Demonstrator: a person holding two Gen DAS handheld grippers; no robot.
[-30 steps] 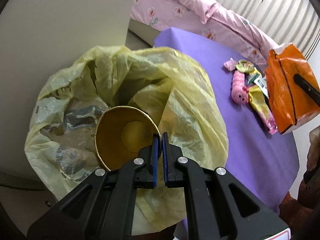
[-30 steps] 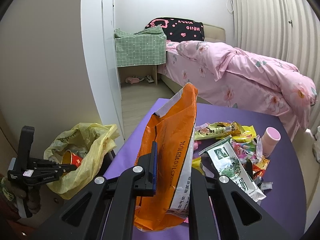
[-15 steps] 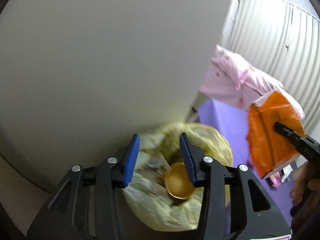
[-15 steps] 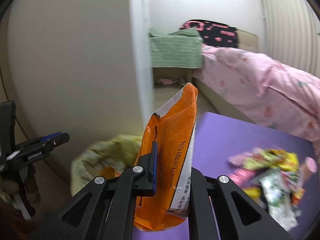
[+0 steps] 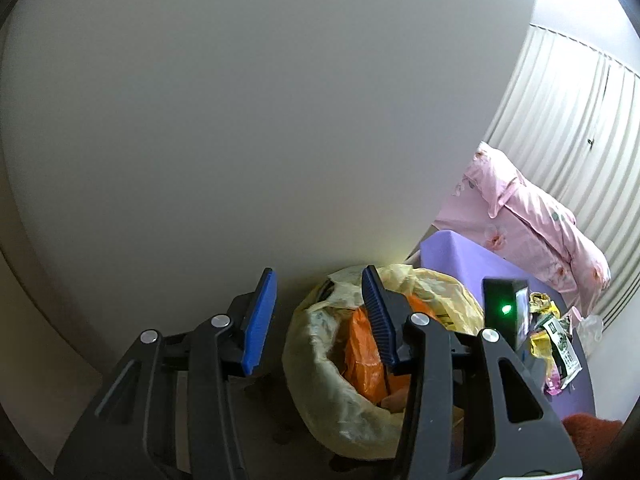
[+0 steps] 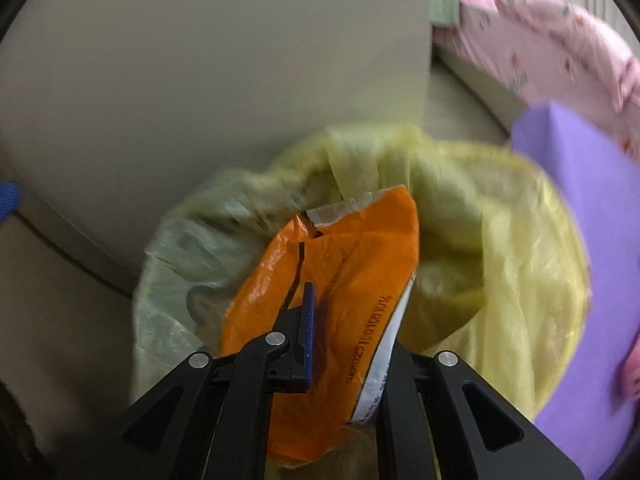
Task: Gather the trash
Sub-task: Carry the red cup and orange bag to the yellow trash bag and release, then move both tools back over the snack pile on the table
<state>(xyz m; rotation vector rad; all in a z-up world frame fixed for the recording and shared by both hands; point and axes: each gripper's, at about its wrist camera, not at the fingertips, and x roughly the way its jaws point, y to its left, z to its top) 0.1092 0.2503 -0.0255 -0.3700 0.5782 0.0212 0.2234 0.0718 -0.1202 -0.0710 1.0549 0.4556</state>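
The orange bag [image 6: 340, 280] sits in the mouth of the yellow liner [image 6: 520, 280], pinched in my right gripper [image 6: 344, 340]. My left gripper [image 5: 316, 320] hangs spread beside the liner. Wrappers [image 5: 556, 340] lie on the purple worktop [image 5: 460, 256] at 3 o'clock.

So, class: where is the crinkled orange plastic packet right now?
In the right wrist view, the orange plastic packet is centred, pinched by the right gripper over the open yellow bin bag.

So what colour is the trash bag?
Pale yellow trash bag, see-through plastic. The left wrist view shows it most sharply.
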